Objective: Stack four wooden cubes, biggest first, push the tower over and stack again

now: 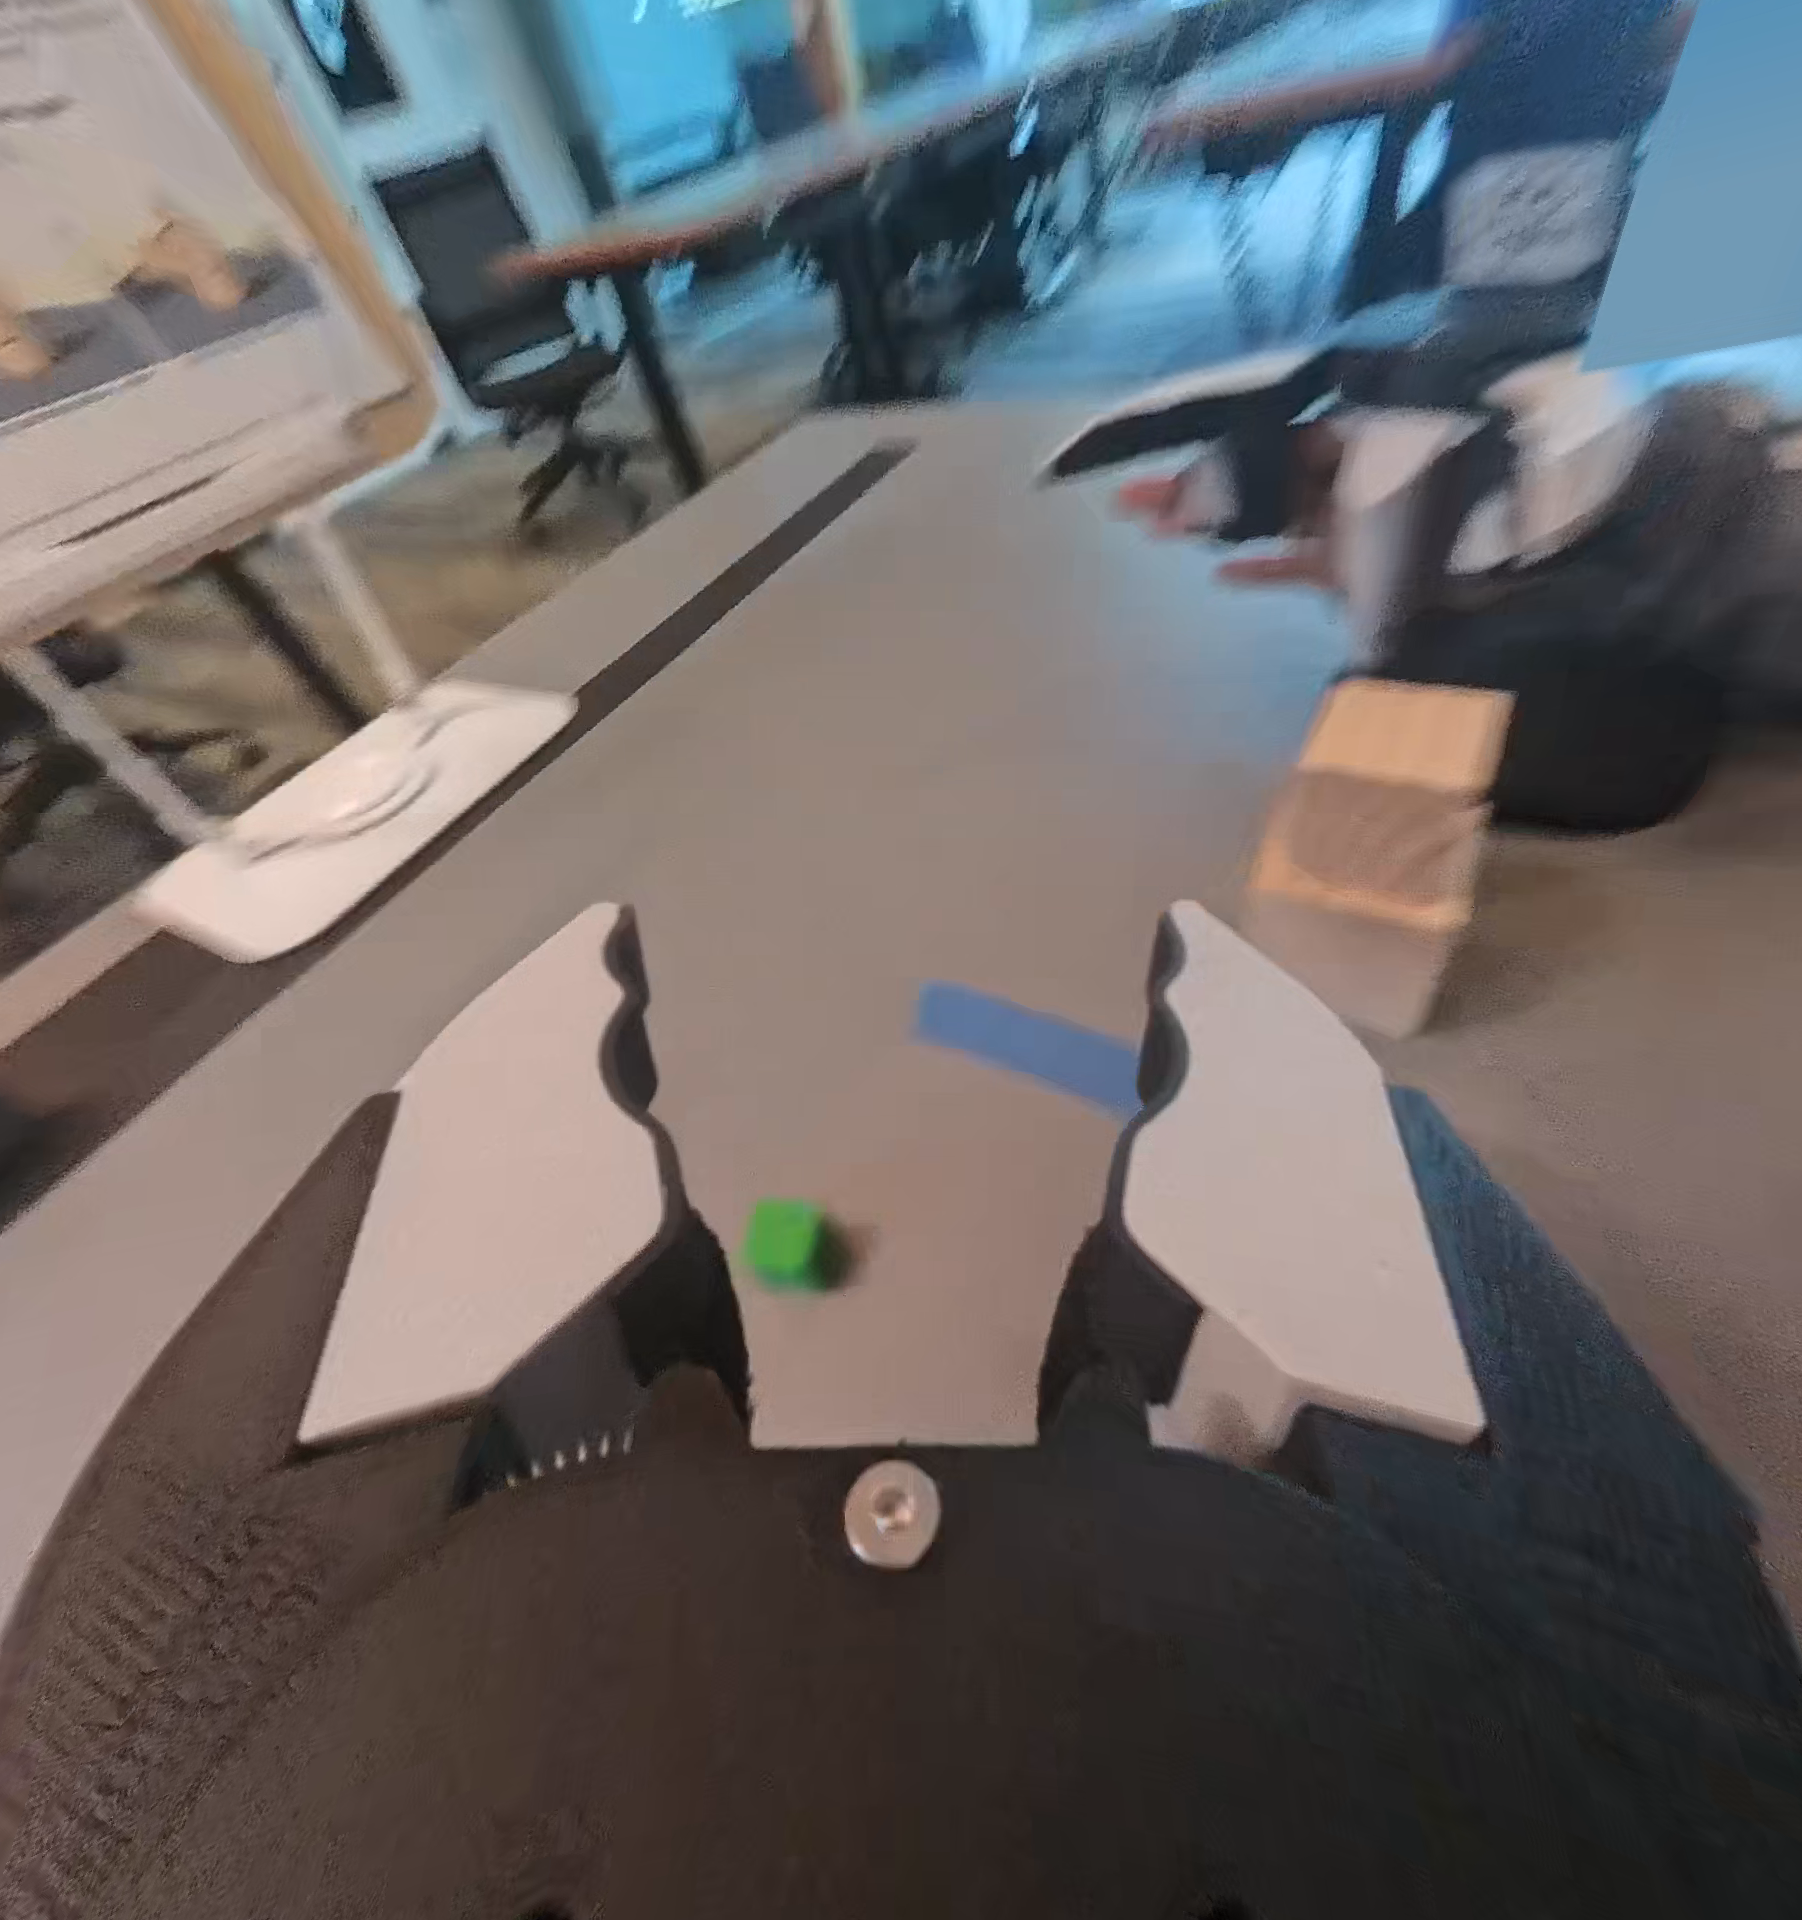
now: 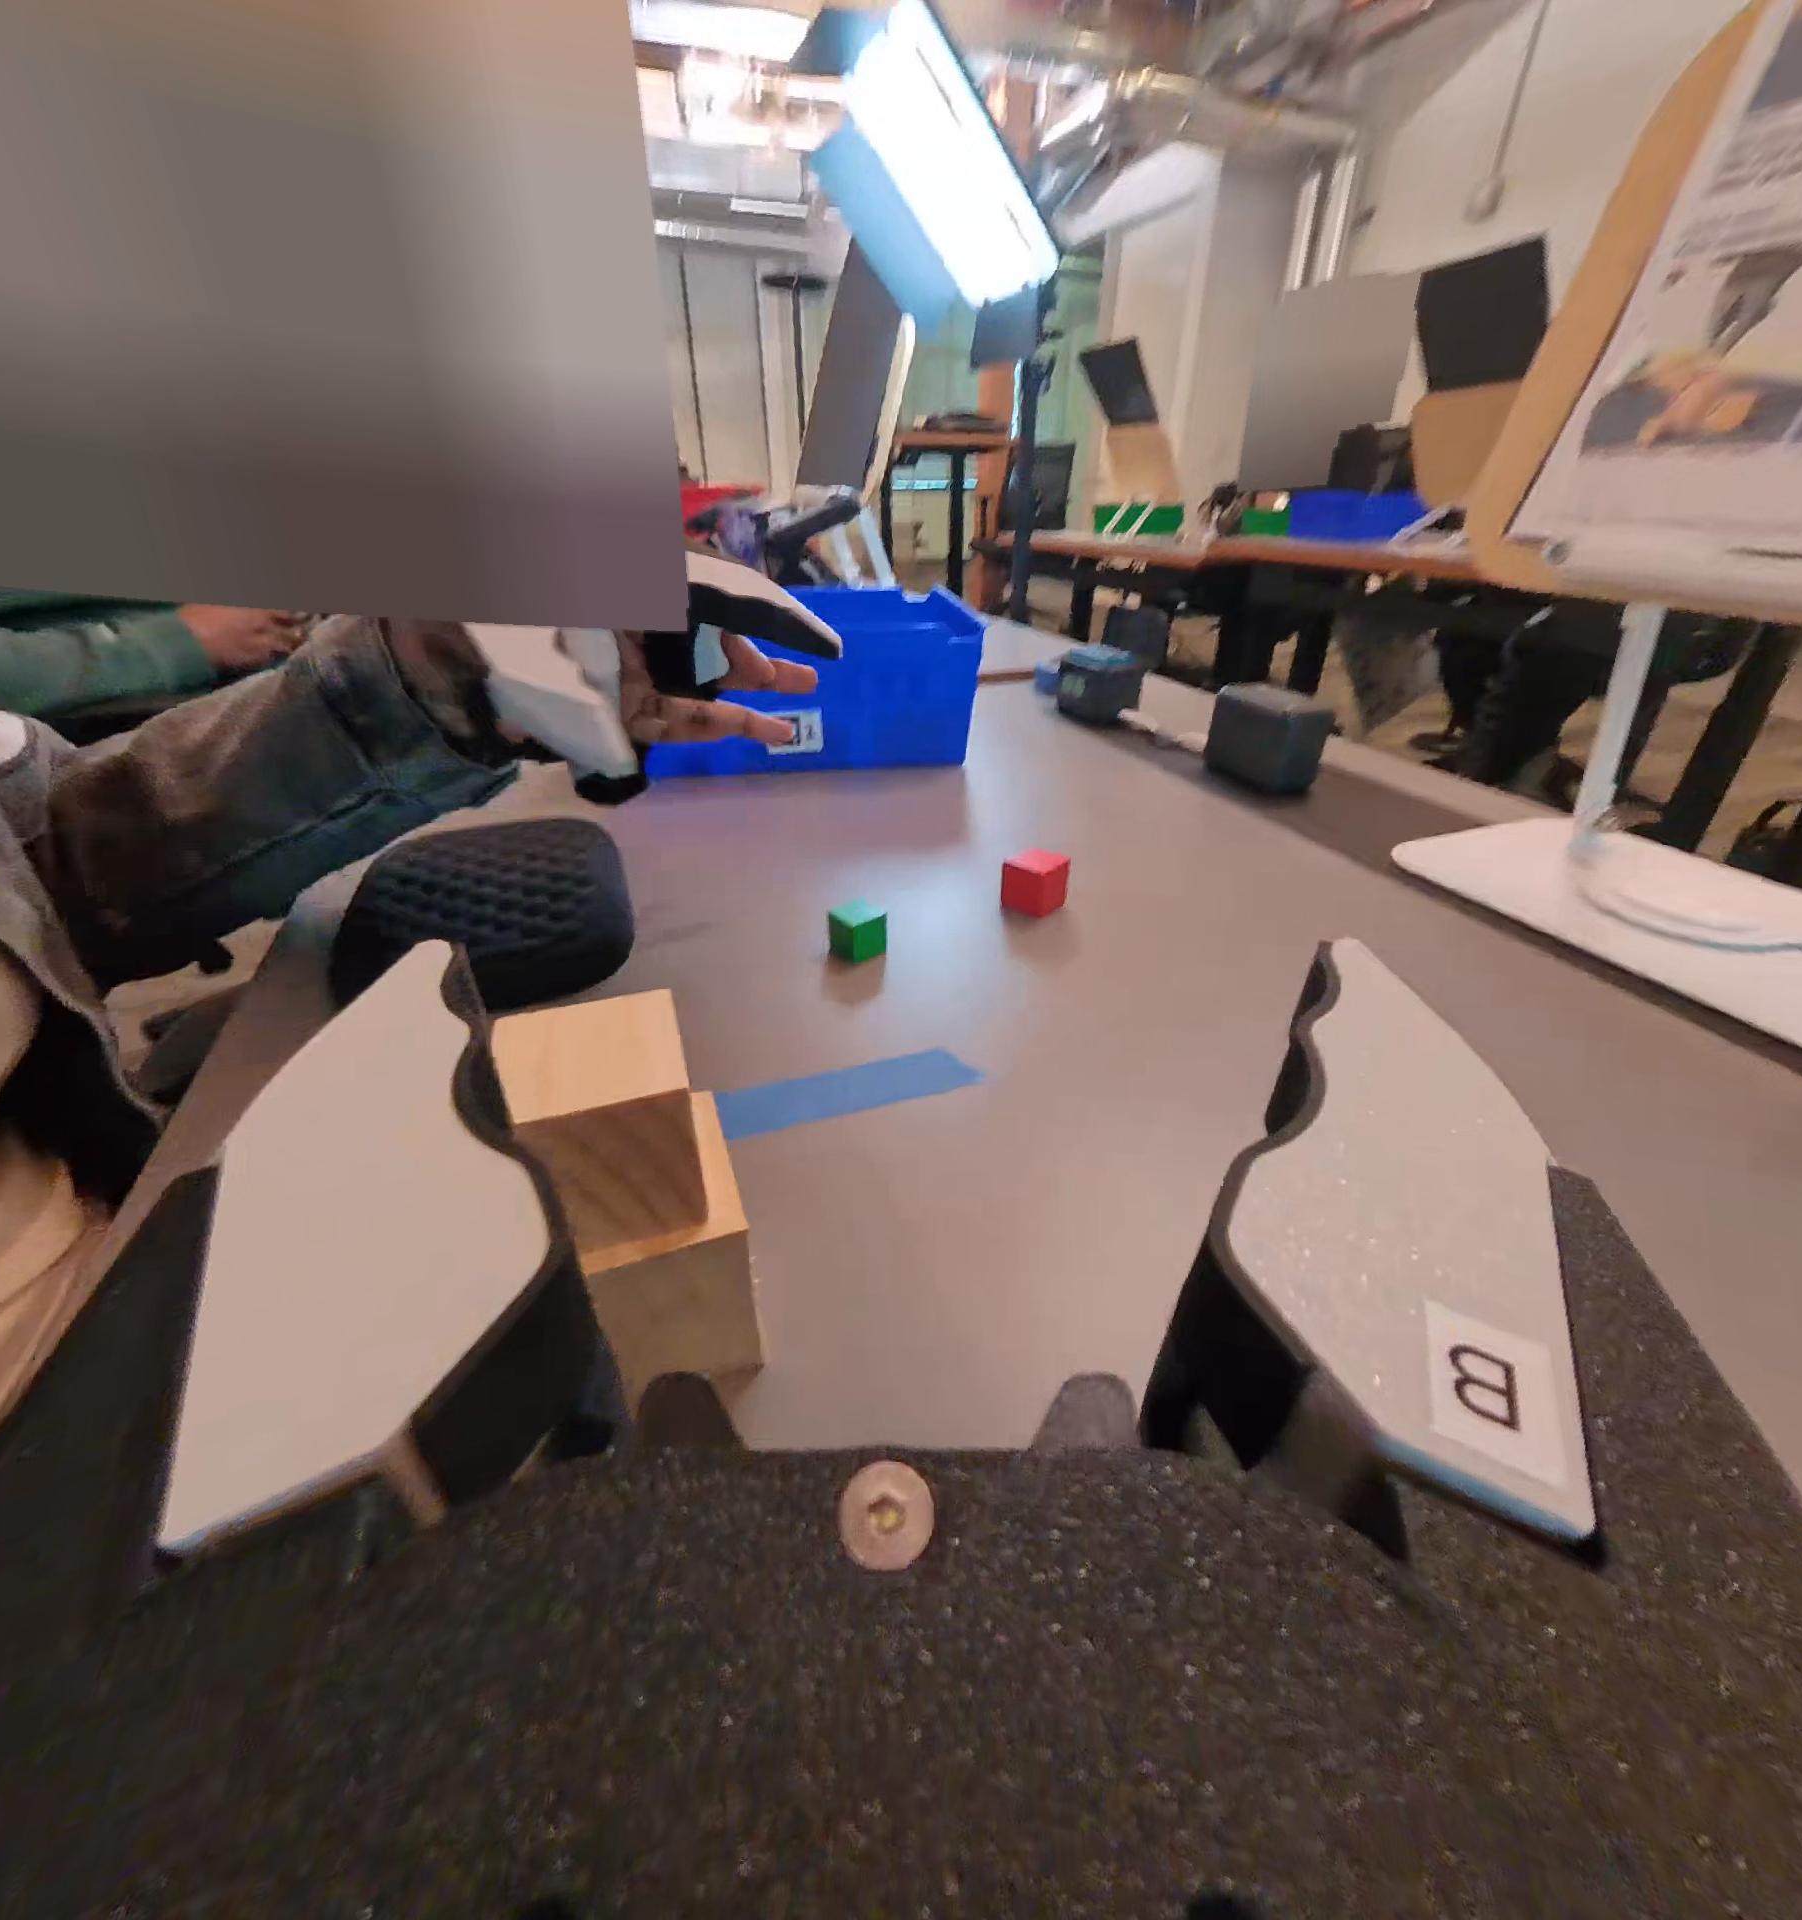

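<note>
Midway through the stacking, two plain wooden cubes are seen already piled on the grey table [image 2: 1084, 1299], the smaller wooden cube [image 2: 596, 1101] resting on the larger wooden cube [image 2: 679, 1309], set back toward one side of it. The right gripper [image 2: 886, 956] is shown spread wide and holding nothing; its left finger [image 2: 357, 1195] stands just beside the pile, the other finger well clear of it. A strip of blue tape [image 2: 845, 1091] is stuck to the table just beyond the pile. Farther out, a small green cube [image 2: 856, 932] and a red cube [image 2: 1034, 882] lie apart from each other on the bare surface, with a blue bin [image 2: 897, 696] behind them. The left gripper [image 1: 897, 914] is pictured open above the table, nothing between its fingers, with the green cube lying on the table below the gap between them and the wooden pile off to its right. A person's hand [image 2: 710, 696] is visible on that gripper in the right wrist view.
</note>
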A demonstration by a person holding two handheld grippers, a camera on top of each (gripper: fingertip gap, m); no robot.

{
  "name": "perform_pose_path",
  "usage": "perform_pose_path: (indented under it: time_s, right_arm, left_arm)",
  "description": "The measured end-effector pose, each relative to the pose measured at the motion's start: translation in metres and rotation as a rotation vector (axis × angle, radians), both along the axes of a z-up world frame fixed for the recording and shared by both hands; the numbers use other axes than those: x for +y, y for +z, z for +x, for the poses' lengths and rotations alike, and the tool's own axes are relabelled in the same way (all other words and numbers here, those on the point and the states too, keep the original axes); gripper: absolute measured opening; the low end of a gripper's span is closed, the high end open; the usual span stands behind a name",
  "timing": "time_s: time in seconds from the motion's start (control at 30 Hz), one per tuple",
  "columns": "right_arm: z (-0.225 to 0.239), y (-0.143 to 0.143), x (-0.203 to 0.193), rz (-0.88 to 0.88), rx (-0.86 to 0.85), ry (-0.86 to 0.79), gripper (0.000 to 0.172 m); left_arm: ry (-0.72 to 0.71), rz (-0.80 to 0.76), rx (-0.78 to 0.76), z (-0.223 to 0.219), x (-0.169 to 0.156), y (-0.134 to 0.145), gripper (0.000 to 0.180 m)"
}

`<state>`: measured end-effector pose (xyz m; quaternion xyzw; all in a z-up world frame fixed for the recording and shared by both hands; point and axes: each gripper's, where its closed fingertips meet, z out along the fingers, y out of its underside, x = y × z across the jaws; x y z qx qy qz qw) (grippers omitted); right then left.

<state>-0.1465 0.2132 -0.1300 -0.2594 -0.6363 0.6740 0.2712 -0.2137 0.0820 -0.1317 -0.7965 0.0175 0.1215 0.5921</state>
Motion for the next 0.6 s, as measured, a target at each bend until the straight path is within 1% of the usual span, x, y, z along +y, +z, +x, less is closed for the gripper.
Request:
perform_pose_path:
  time_s: [0.07, 0.13, 0.17, 0.23, 0.27, 0.33, 0.4, 0.5, 0.53, 0.57, 0.6]
  right_arm:
    - [0.002, 0.000, -0.001, -0.020, 0.008, 0.010, 0.142]
    - [0.003, -0.005, -0.007, 0.001, -0.011, 0.028, 0.144]
    - [0.003, -0.008, -0.009, 0.026, -0.016, 0.031, 0.145]
    - [0.004, -0.013, -0.013, 0.063, -0.018, 0.040, 0.146]
    - [0.004, -0.013, -0.014, 0.071, -0.015, 0.041, 0.147]
    - [0.004, -0.012, -0.013, 0.066, -0.007, 0.033, 0.147]
    - [0.004, -0.011, -0.011, 0.053, -0.005, 0.027, 0.147]
    - [0.004, -0.011, -0.011, 0.057, -0.004, 0.029, 0.147]
    - [0.004, -0.012, -0.012, 0.063, -0.004, 0.030, 0.147]
    - [0.005, -0.013, -0.012, 0.069, -0.004, 0.032, 0.147]
    - [0.005, -0.013, -0.013, 0.073, -0.004, 0.031, 0.147]
  left_arm:
    - [0.049, -0.177, 0.061, -0.035, -0.010, -0.005, 0.083]
    - [0.077, -0.356, 0.081, -0.073, -0.015, -0.021, 0.075]
    - [0.094, -0.424, 0.064, -0.092, -0.016, -0.031, 0.070]
    - [0.095, -0.540, -0.024, -0.118, -0.012, -0.055, 0.063]
    - [0.103, -0.586, -0.062, -0.128, -0.010, -0.065, 0.061]
    - [0.108, -0.672, -0.084, -0.143, -0.008, -0.085, 0.059]
    - [0.105, -0.725, -0.098, -0.151, -0.005, -0.100, 0.059]
    - [0.091, -0.714, -0.128, -0.156, 0.004, -0.111, 0.058]
    - [0.085, -0.711, -0.133, -0.156, 0.006, -0.115, 0.052]
    - [0.078, -0.708, -0.136, -0.157, 0.006, -0.117, 0.034]
    - [0.078, -0.691, -0.147, -0.157, 0.007, -0.118, 0.028]
